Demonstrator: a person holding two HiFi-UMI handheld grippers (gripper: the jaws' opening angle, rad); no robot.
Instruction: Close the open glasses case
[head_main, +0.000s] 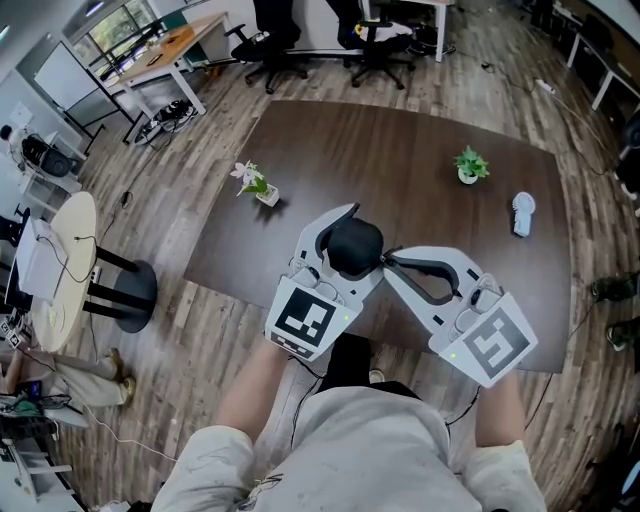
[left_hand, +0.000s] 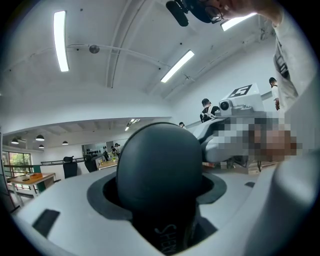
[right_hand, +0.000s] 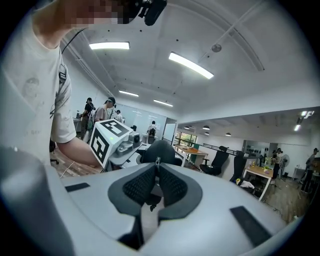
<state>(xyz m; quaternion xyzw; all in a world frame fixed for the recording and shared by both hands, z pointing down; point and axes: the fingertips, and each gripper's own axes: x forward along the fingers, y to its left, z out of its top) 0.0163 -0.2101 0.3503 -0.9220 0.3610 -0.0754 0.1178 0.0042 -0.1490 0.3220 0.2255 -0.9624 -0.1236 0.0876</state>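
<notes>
A black, rounded glasses case (head_main: 355, 245) is held above the near edge of the dark table (head_main: 420, 160). My left gripper (head_main: 365, 238) has its jaws closed on the case from both sides. In the left gripper view the case (left_hand: 160, 170) fills the gap between the jaws of the left gripper (left_hand: 159, 189). My right gripper (head_main: 390, 260) meets the case's right side with its tips together. In the right gripper view the right gripper (right_hand: 156, 172) is shut on a small metal zipper pull (right_hand: 158, 160), with the case (right_hand: 165, 149) just beyond.
On the table stand a small white-flowered plant (head_main: 255, 185), a green potted plant (head_main: 469, 166) and a white and blue object (head_main: 523, 213). Office chairs (head_main: 275, 45) are behind the table. A round white table (head_main: 65, 270) stands at the left.
</notes>
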